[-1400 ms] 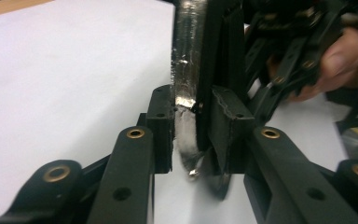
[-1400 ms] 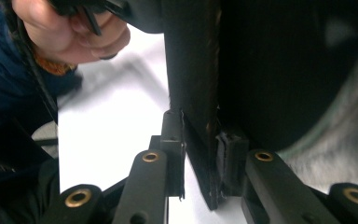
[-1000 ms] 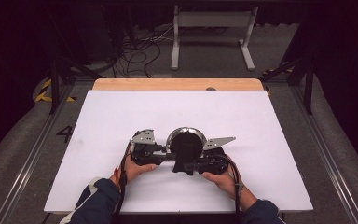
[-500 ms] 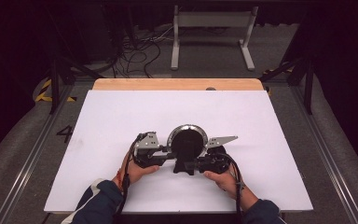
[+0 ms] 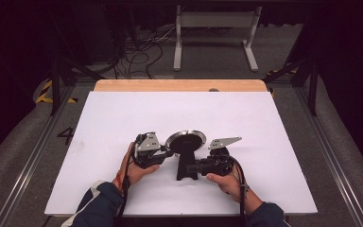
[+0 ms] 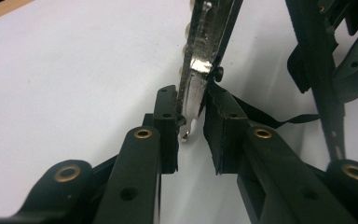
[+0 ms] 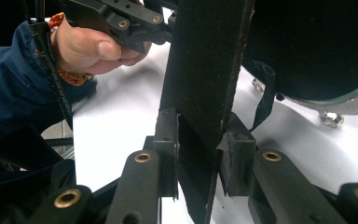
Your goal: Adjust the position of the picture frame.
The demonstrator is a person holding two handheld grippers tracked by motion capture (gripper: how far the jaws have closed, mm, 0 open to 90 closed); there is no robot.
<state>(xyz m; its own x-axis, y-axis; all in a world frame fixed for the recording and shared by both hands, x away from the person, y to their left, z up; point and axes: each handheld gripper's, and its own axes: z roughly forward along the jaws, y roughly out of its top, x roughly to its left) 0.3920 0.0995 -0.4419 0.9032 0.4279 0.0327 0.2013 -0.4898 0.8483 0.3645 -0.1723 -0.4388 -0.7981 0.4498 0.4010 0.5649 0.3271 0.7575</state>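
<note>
A round black disc with a silvery rim (image 5: 185, 138) stands tilted on the white table, and a flat black handle (image 5: 187, 166) runs from it toward me. My left gripper (image 5: 169, 152) comes in from the left. In the left gripper view its jaws (image 6: 191, 100) have just been closing and press on the shiny rim (image 6: 196, 74). My right gripper (image 5: 196, 166) reaches in from the right. Its jaws (image 7: 200, 123) have just been opening a little, but the pads still touch both sides of the black handle (image 7: 205, 70) between them.
A white sheet (image 5: 123, 118) covers the table, with a wooden strip (image 5: 179, 85) along the far edge. Dark floor, cables and a metal frame (image 5: 212, 28) lie beyond. A thin black ribbon (image 7: 263, 100) hangs from the disc's underside, beside a small nut (image 7: 328, 119).
</note>
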